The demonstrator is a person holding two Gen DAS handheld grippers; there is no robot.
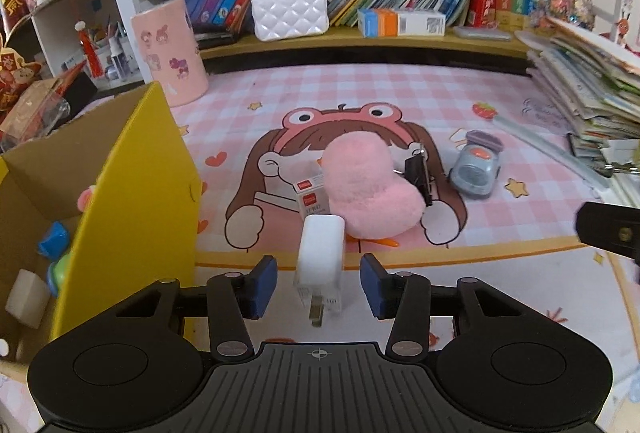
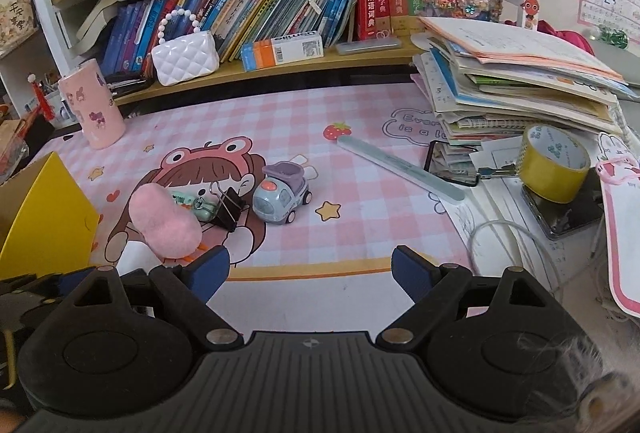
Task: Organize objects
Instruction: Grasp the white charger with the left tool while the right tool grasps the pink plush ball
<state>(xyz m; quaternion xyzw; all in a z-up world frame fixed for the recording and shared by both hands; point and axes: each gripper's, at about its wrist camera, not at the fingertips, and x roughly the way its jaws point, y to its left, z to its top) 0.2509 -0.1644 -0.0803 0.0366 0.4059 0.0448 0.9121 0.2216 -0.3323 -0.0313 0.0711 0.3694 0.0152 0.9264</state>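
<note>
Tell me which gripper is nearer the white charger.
Left. The left gripper has the white charger between its pads, not yet pressed. The right gripper hangs open off to the side, nothing between its pads.

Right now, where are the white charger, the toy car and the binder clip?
white charger (image 1: 322, 247), left wrist view, on its top face.
toy car (image 2: 280, 199), right wrist view, on its grey body.
binder clip (image 2: 230, 211), right wrist view, on its black body.

A white charger (image 1: 320, 257) lies near the surface's front edge, prongs toward the camera. Behind it lie a small white box (image 1: 310, 195), a pink plush (image 1: 366, 189), a black clip (image 1: 418, 171) and a grey toy car (image 1: 476, 167). A yellow box (image 1: 132, 193) stands at the left edge.
</note>
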